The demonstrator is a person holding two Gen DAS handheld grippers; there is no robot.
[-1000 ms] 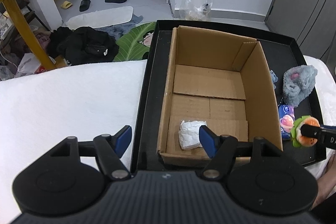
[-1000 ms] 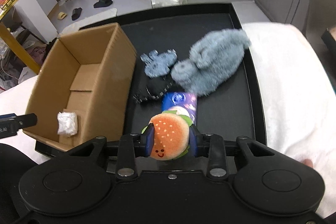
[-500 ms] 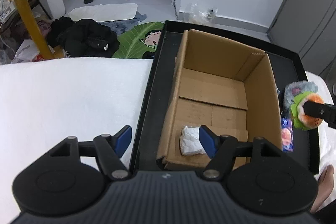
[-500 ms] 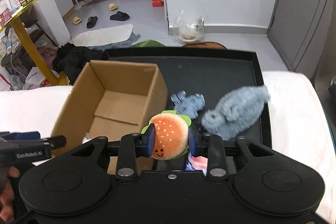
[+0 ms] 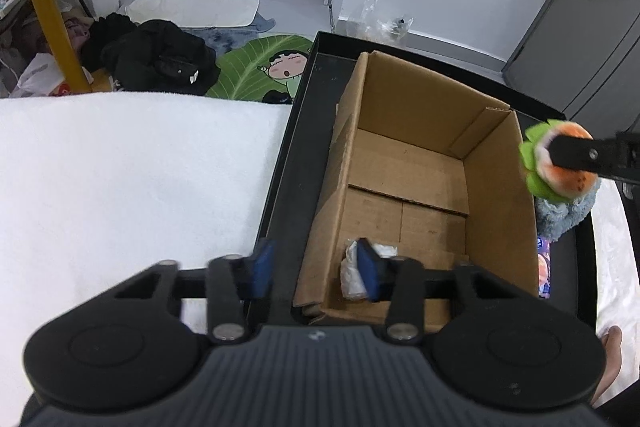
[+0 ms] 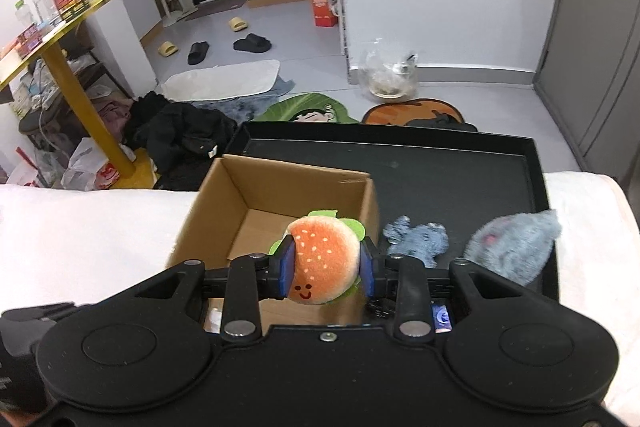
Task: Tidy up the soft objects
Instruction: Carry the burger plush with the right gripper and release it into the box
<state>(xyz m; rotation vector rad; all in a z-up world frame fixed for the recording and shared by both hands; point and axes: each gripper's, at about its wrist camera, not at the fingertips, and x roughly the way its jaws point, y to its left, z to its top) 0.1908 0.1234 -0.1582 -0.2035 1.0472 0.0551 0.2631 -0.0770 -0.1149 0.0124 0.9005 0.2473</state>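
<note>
My right gripper [image 6: 324, 269] is shut on a plush hamburger [image 6: 322, 265] with an orange bun and green lettuce, held in the air above the right wall of the open cardboard box [image 6: 280, 203]. The hamburger also shows in the left wrist view [image 5: 554, 169], beside the box's right rim [image 5: 520, 195]. A white crumpled soft packet [image 5: 354, 269] lies in the box's near corner. My left gripper [image 5: 316, 271] is open and empty, straddling the box's near left wall. A grey fluffy plush [image 6: 512, 253] and a small blue-grey plush [image 6: 418, 239] lie on the black tray [image 6: 460, 171].
The tray rests on a white cloth surface [image 5: 132, 167]. A blue packet [image 5: 544, 271] lies on the tray right of the box. Beyond the edge, the floor holds black clothes [image 5: 160, 55], a green mat and a yellow table leg [image 5: 52, 23].
My right gripper has lifted the hamburger off the tray and carried it up and left, to above the box's right wall. My left gripper's fingers have narrowed somewhat and stay near the box's front.
</note>
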